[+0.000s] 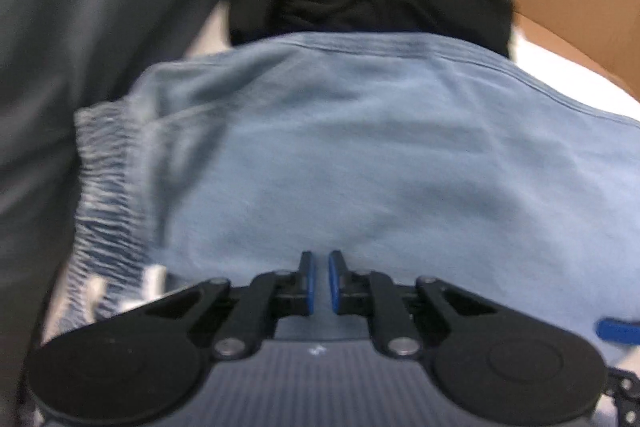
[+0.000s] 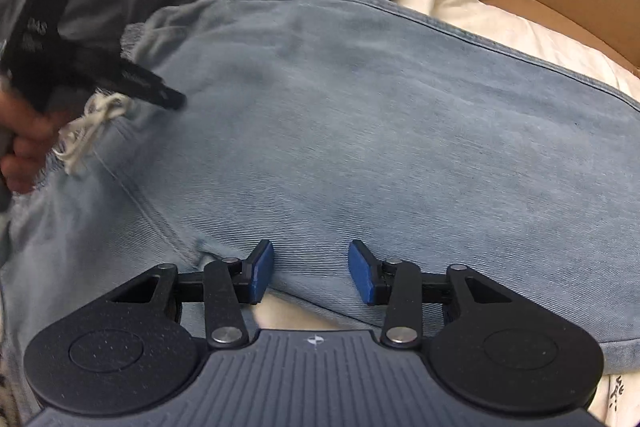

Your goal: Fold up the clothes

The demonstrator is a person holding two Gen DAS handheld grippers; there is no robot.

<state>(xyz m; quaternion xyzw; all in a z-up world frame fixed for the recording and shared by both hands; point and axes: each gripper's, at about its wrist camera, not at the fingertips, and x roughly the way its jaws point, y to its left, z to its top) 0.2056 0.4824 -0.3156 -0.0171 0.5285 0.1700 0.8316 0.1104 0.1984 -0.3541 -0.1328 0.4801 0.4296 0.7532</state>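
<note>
Across a cream bed sheet (image 2: 500,23) lie the light-blue jeans (image 2: 360,127), elastic waistband (image 1: 108,187) at left. Left tool (image 1: 319,281) is nearly closed, nothing visibly pinched; right tool (image 2: 311,277) stands half open over the denim's near edge. Recommendation: seat both pads fully on fabric before lifting, keeping edges aligned.
</note>
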